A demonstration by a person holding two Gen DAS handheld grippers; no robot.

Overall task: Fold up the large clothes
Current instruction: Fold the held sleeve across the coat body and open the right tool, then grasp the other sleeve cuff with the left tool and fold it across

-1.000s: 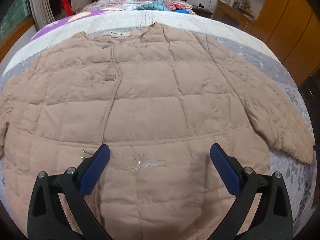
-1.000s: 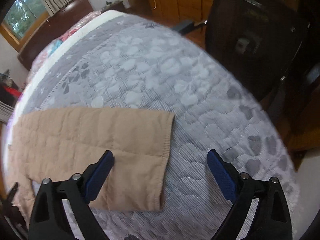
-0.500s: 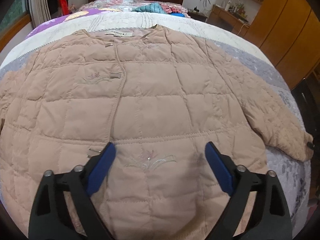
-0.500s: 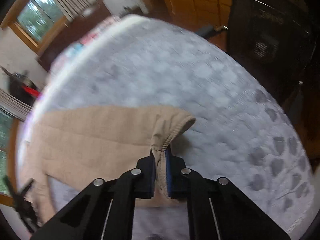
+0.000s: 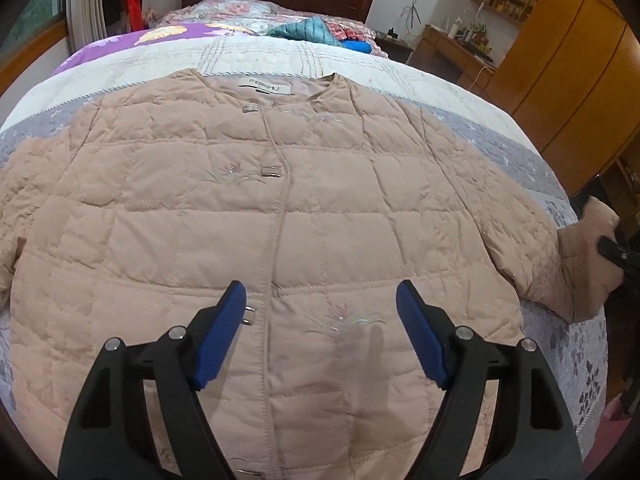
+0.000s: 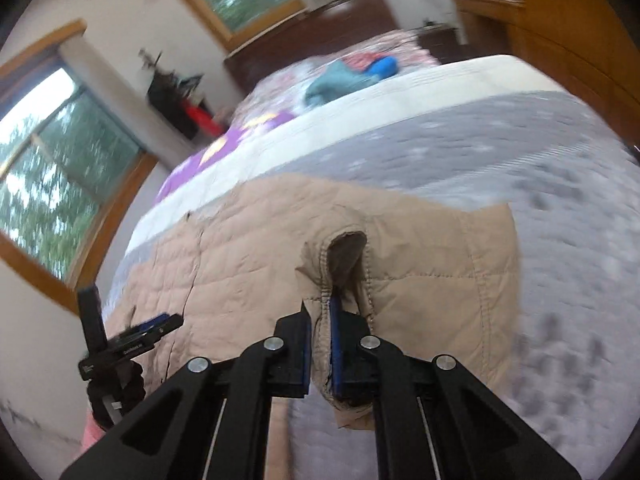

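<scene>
The right claw (image 6: 320, 344) pinches the beige quilted jacket's (image 5: 280, 220) cuff (image 6: 340, 264); it may slip. The left claw (image 5: 320, 332), narrowing, holds nothing.

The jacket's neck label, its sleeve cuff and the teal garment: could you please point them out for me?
Neck label (image 5: 264, 87), left wrist view, middle of the white tag.
Sleeve cuff (image 6: 347, 246), right wrist view, open end.
Teal garment (image 5: 306, 30), left wrist view, its quilted middle.

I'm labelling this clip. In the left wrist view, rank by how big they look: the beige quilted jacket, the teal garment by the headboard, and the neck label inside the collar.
1. Beige quilted jacket, fills most of the view.
2. Teal garment, far smaller, though it lies farther from the camera, so its true size is unsure.
3. Neck label, smallest.
</scene>
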